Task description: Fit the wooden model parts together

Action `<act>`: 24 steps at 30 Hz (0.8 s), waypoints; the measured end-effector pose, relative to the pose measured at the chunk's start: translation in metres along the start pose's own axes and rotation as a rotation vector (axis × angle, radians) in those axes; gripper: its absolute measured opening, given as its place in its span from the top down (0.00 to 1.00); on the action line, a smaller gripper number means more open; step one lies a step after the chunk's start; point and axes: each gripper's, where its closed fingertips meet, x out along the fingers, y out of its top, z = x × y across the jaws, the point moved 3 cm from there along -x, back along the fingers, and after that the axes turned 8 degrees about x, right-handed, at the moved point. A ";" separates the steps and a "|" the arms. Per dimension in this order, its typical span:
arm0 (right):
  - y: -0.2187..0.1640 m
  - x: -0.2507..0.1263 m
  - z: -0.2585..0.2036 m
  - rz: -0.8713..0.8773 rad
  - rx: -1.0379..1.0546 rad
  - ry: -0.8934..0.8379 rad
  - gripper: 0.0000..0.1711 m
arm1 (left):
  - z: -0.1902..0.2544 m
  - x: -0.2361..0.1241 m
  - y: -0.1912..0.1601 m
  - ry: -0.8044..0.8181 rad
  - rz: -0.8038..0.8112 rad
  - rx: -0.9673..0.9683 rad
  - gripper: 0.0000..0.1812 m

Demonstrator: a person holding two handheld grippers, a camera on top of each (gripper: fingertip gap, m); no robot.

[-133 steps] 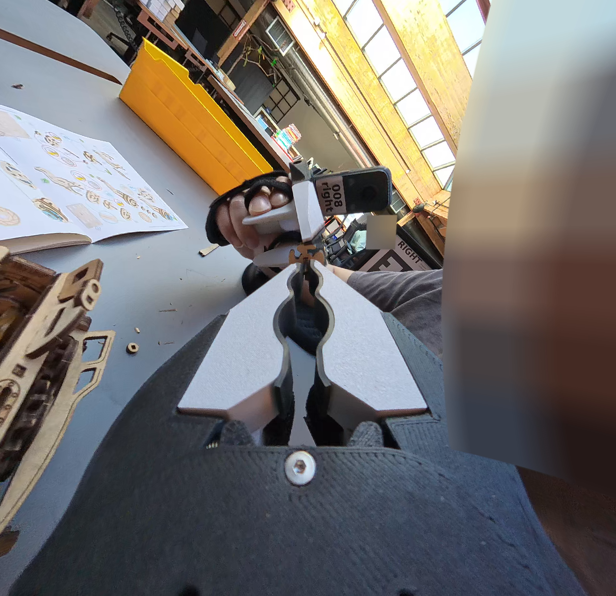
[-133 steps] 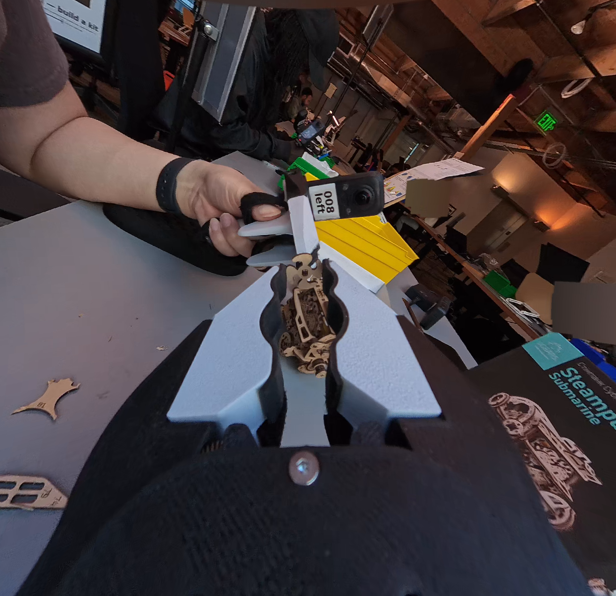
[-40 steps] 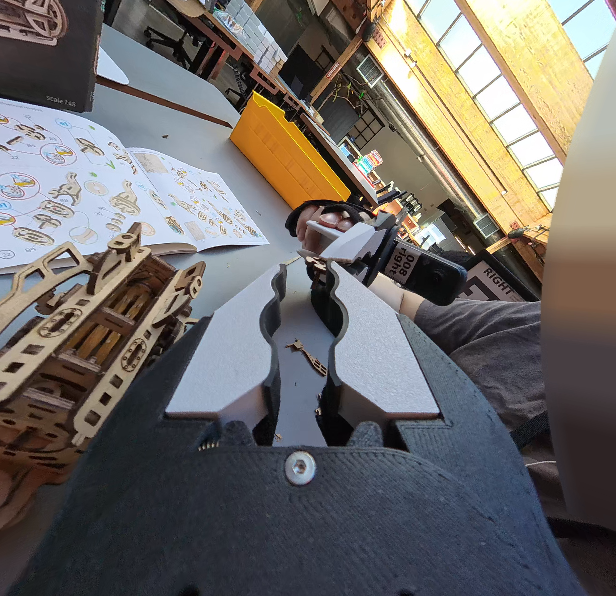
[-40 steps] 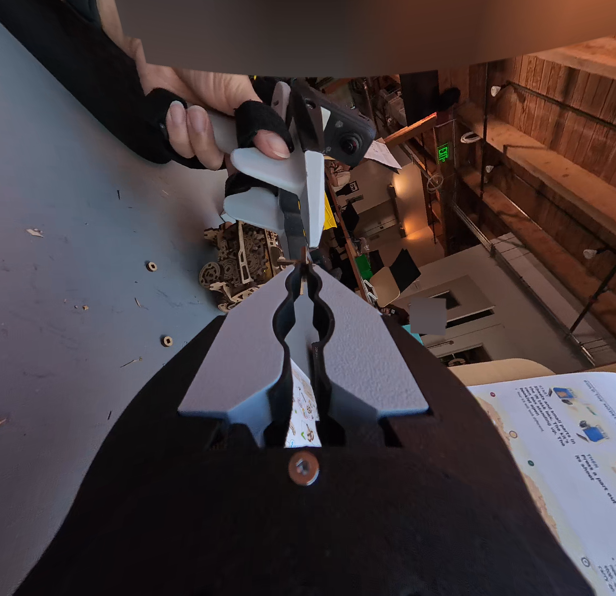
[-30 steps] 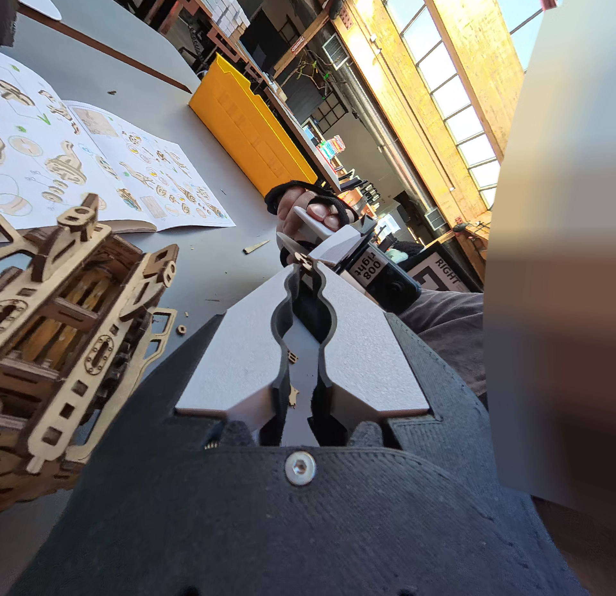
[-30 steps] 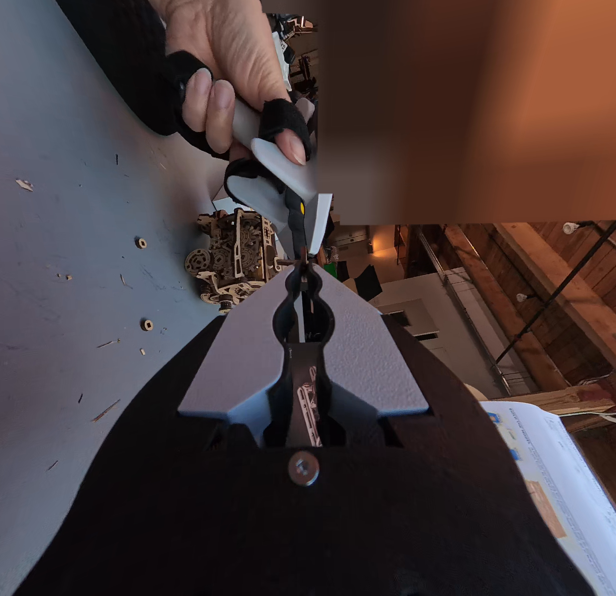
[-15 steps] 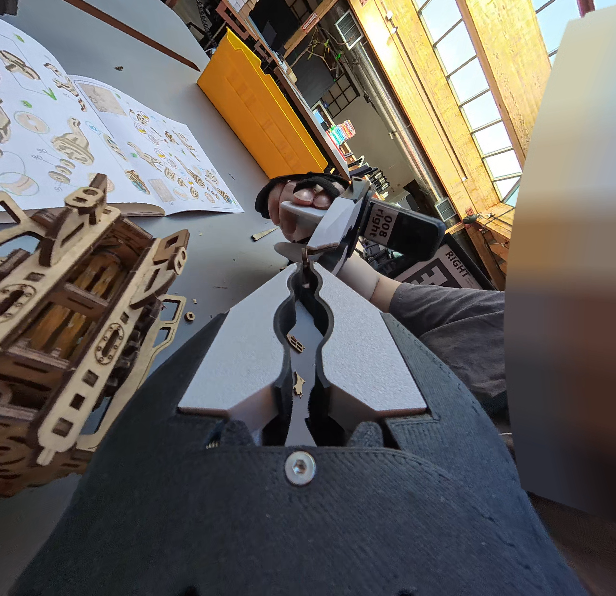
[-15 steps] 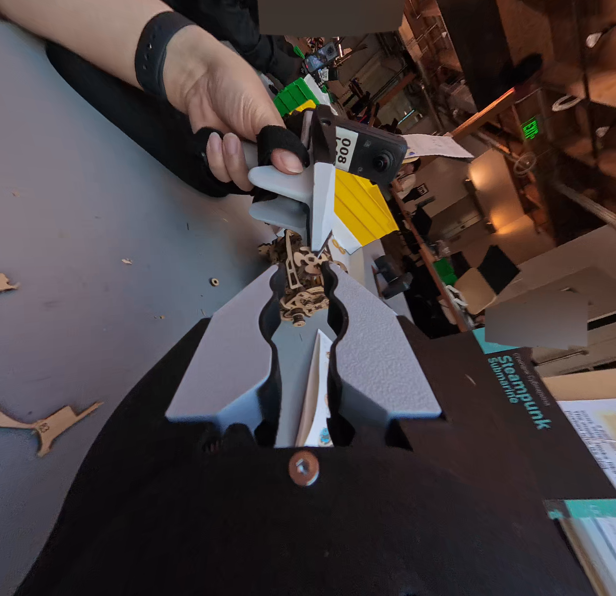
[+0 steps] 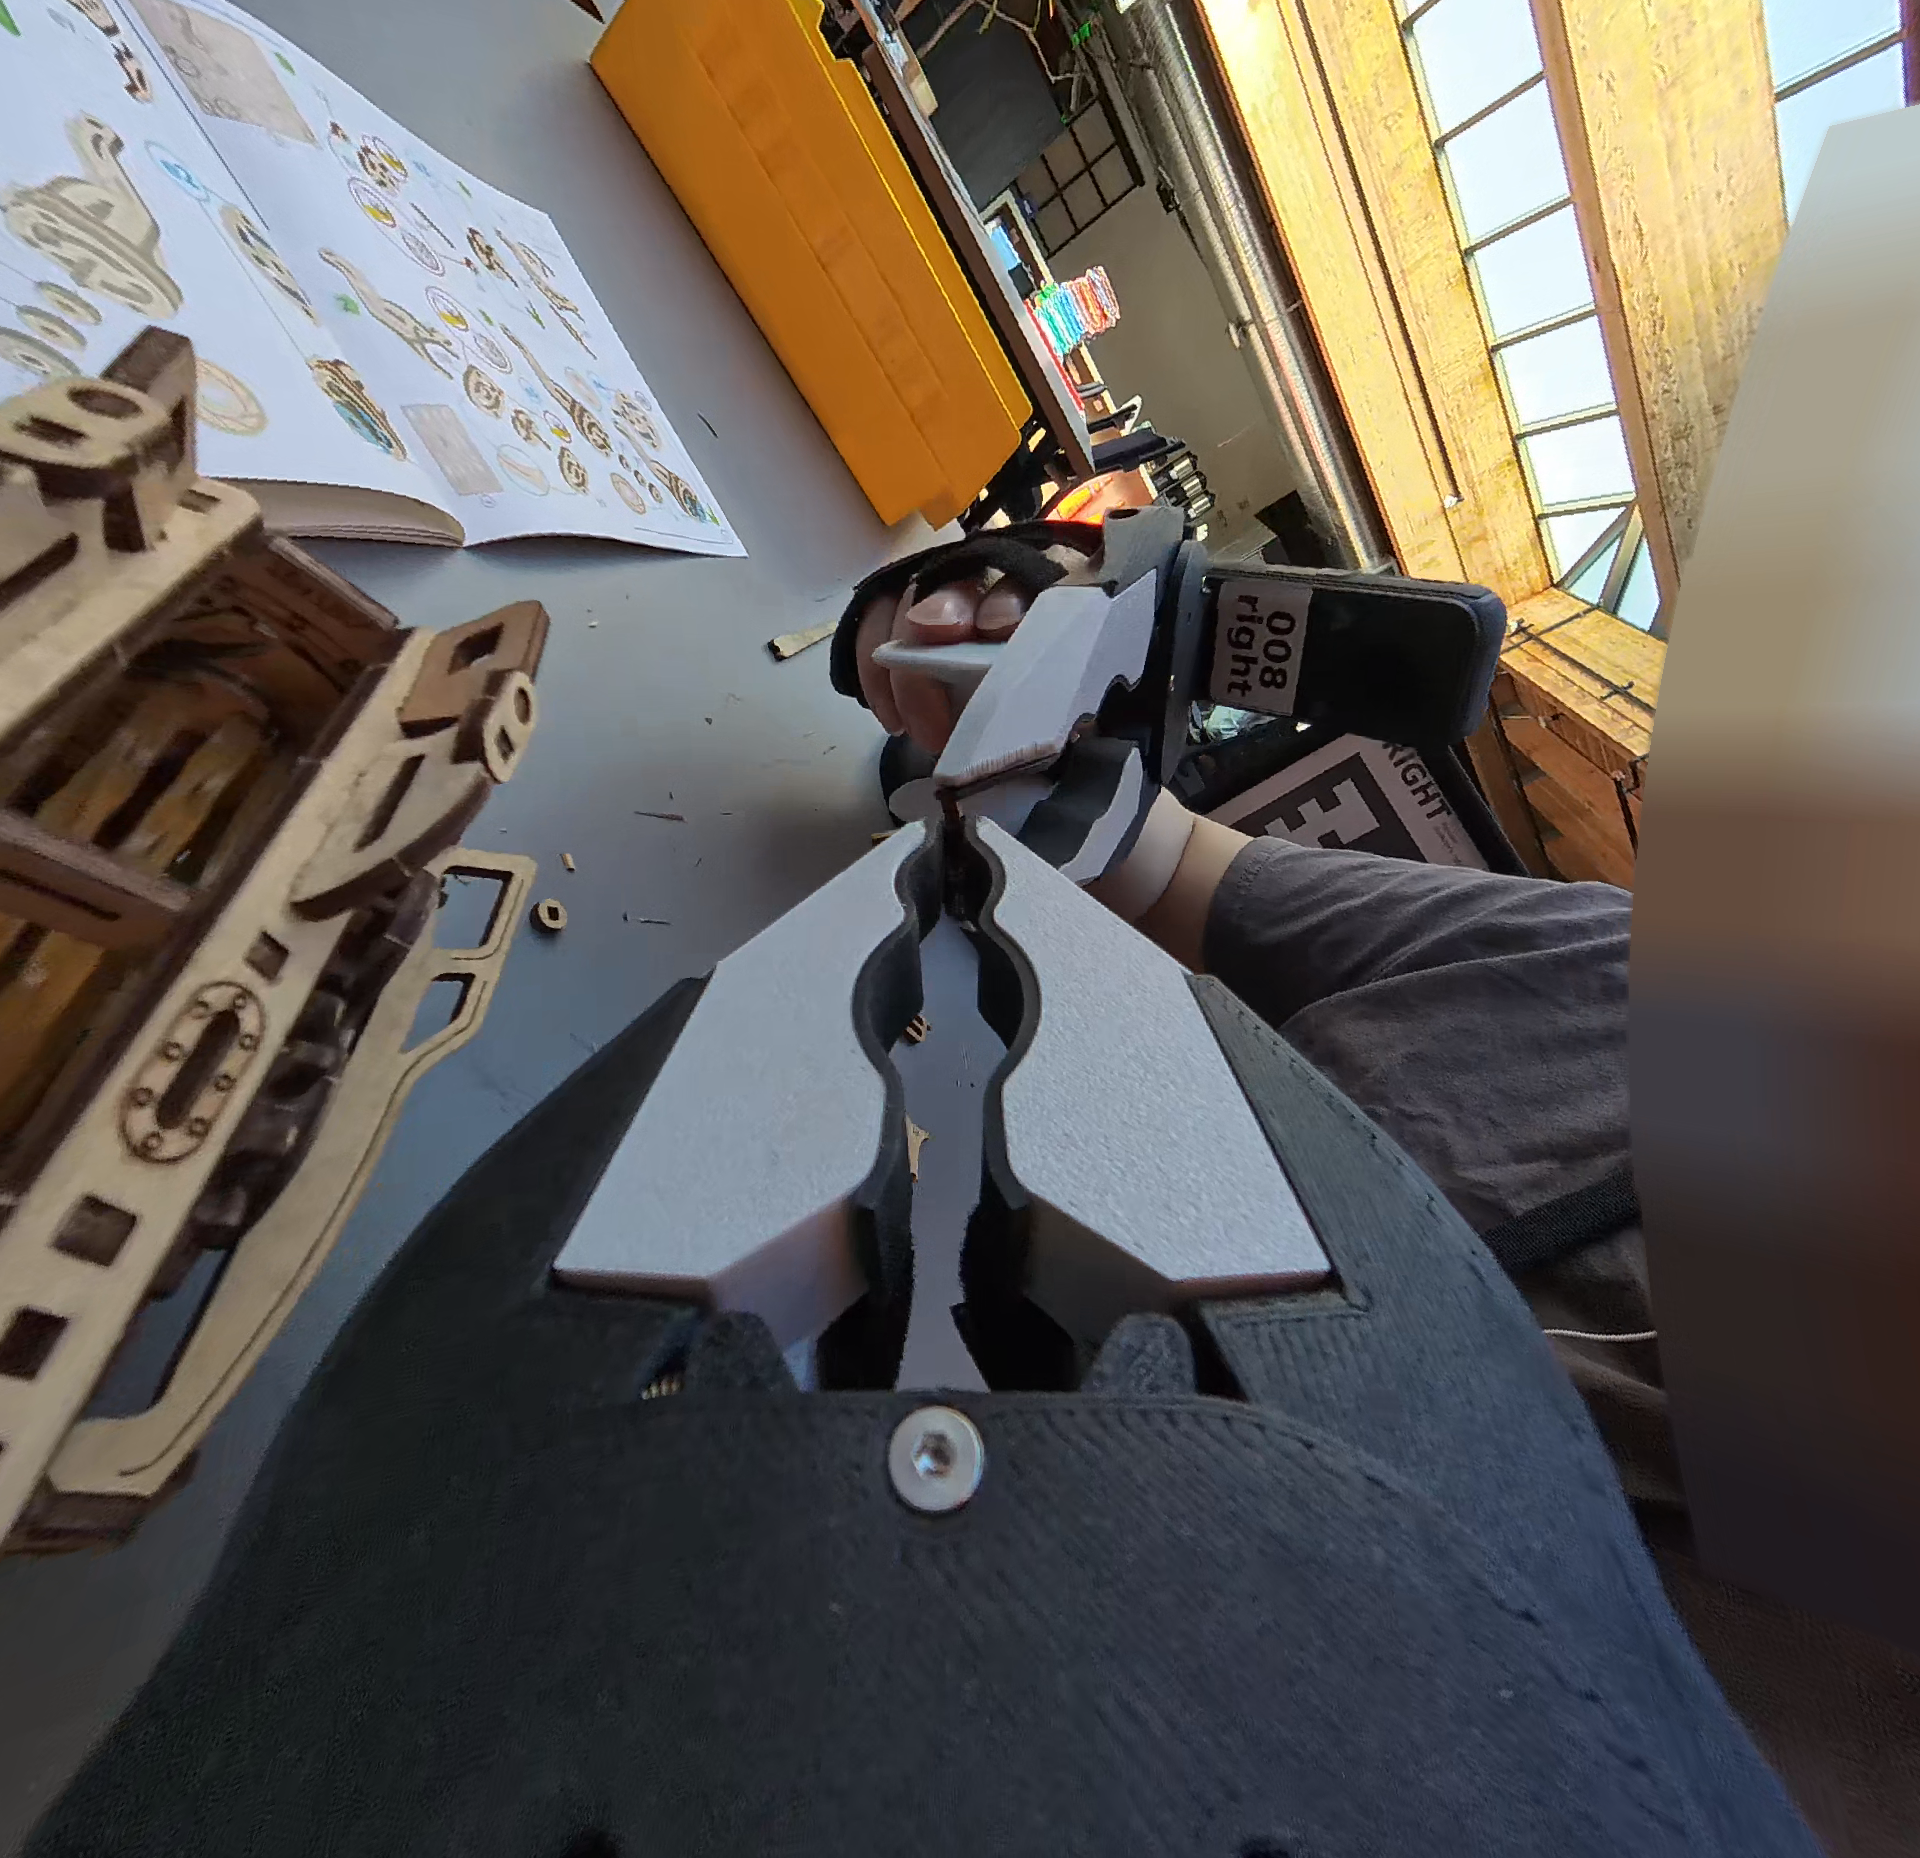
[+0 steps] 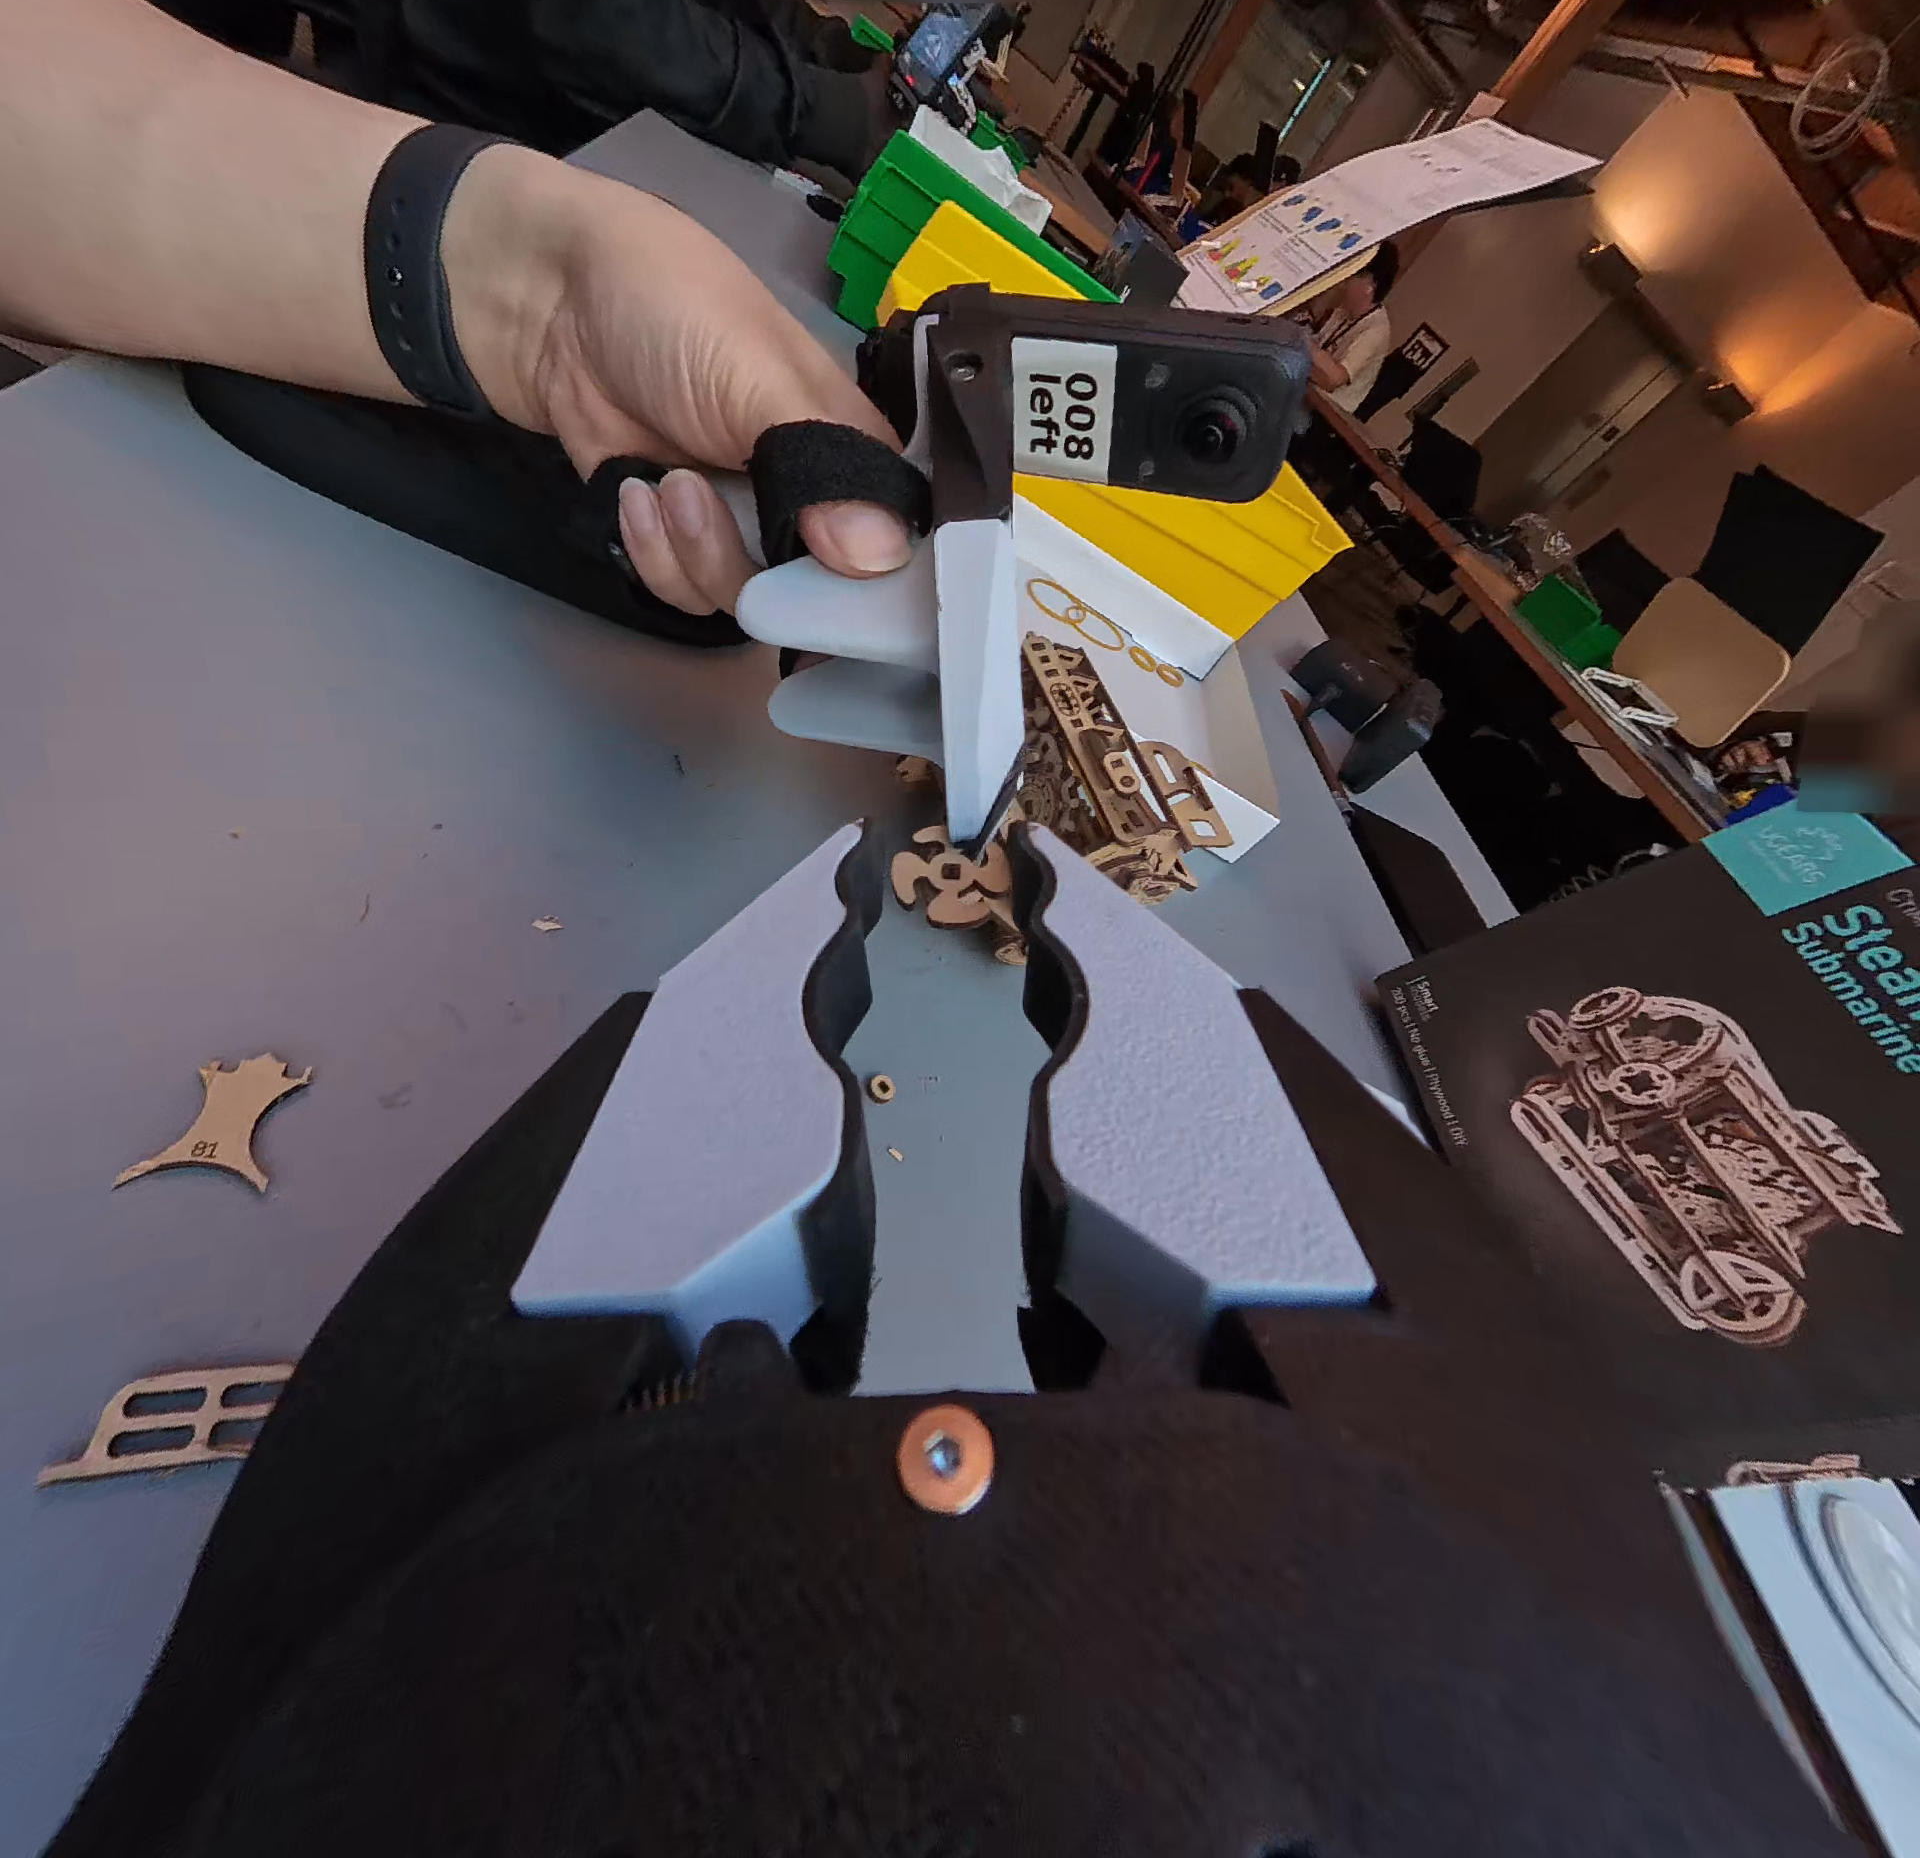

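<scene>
Jaws of your left gripper point(image 9: 948, 840) pinch a small, flat propeller-shaped wooden piece point(image 10: 948, 886); your right gripper point(image 10: 940, 858) jaws stand open around it.

I see a small propeller-shaped wooden part point(image 10: 951, 886) held upright at twelve o'clock, with the half-built wooden model point(image 10: 1107, 780) resting on the counter point(image 10: 364, 821) behind it.

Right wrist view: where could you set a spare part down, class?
Free: the grey table on the left, between the black pad and the loose offcuts. Crowded: ahead, around the propeller part and wooden model; the box fills the right.
</scene>
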 end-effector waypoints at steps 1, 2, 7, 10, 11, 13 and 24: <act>-0.002 0.000 0.001 -0.003 0.018 0.010 0.87 | -0.001 0.000 0.000 0.003 -0.002 -0.001 1.00; -0.004 0.000 0.002 -0.006 0.028 0.013 0.87 | 0.000 0.000 0.000 0.003 0.000 -0.001 1.00; -0.005 -0.001 0.003 0.014 0.072 0.047 0.88 | 0.000 -0.001 0.000 0.003 -0.002 0.001 1.00; -0.004 0.000 0.002 0.032 0.115 0.067 0.86 | -0.003 -0.001 -0.001 0.026 -0.013 0.005 1.00; -0.003 0.000 0.002 0.038 0.127 0.071 0.86 | -0.004 -0.001 -0.002 0.031 -0.015 0.006 1.00; -0.004 0.001 0.002 0.030 0.131 0.064 0.88 | -0.004 0.000 -0.002 0.030 -0.017 0.004 1.00; -0.007 0.002 0.004 0.027 0.135 0.061 0.86 | -0.004 -0.001 -0.001 0.029 -0.011 -0.005 1.00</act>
